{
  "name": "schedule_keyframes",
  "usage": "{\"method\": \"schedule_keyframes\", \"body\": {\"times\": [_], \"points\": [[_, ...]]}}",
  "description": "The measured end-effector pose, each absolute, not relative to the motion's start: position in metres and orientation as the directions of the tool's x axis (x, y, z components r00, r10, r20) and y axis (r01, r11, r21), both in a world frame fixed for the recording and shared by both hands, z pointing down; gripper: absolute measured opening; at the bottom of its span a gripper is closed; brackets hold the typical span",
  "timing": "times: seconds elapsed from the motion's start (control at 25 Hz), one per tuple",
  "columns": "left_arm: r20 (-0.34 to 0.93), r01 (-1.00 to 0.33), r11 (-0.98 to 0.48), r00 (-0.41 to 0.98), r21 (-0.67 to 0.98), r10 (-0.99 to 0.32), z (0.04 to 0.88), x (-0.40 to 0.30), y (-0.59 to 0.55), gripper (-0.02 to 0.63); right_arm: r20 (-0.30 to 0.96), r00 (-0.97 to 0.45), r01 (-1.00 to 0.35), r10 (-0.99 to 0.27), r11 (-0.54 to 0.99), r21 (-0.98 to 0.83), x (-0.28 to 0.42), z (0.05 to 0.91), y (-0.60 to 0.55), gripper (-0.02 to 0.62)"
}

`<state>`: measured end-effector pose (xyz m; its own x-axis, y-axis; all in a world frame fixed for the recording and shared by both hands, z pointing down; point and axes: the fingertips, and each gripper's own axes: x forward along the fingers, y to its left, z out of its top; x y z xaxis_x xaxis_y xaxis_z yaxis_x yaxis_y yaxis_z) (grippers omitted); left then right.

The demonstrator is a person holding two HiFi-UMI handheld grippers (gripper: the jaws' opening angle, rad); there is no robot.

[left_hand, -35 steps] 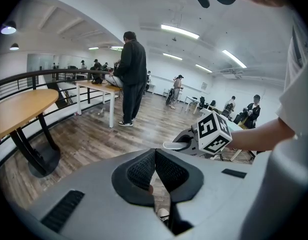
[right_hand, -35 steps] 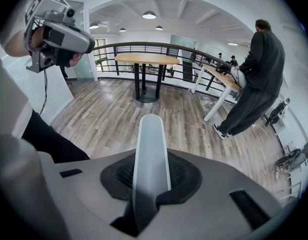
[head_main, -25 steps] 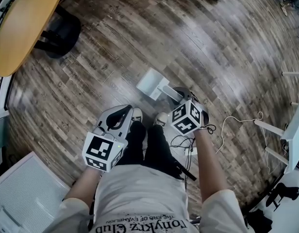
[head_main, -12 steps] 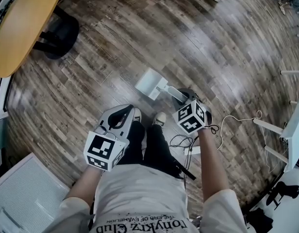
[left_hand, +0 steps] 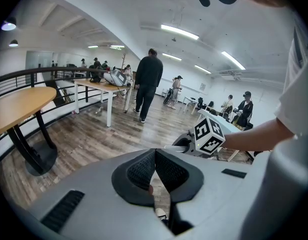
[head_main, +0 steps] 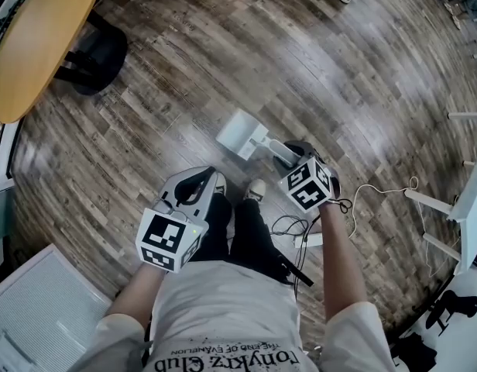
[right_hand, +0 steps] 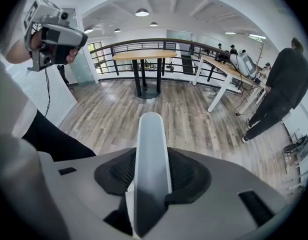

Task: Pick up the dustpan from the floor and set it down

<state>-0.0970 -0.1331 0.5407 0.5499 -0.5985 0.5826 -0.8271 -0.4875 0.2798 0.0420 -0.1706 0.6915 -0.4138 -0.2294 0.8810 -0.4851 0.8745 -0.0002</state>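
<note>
One dustpan lies on the floor, its long axis slanting in the head view from pan, upper left, to handle, lower right, at the right gripper. Only that view shows the pan; the right gripper view shows just the handle, between jaws that have just been opening and seem to have released it. Of the two grippers, the left gripper is closed on nothing.

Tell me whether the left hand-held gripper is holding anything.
No, the left hand-held gripper has its jaws closed together at the tips with nothing between them.
</note>
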Motion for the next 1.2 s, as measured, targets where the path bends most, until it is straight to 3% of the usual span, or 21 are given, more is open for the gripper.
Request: {"method": "schedule_keyframes", "body": {"times": [0.36,1.2], "points": [[0.572,-0.826,-0.493,0.552,0.274,-0.607,0.532,-0.093,-0.131,0.023,0.87,-0.446,-0.482,-0.211,0.875,-0.035,0.045,0.678,-0.167,0.232],[0.537,-0.808,-0.554,0.565,0.204,-0.627,0.479,-0.08,-0.108,0.023,0.737,-0.565,-0.584,-0.372,0.811,-0.038,0.044,0.568,-0.139,0.232]]}}
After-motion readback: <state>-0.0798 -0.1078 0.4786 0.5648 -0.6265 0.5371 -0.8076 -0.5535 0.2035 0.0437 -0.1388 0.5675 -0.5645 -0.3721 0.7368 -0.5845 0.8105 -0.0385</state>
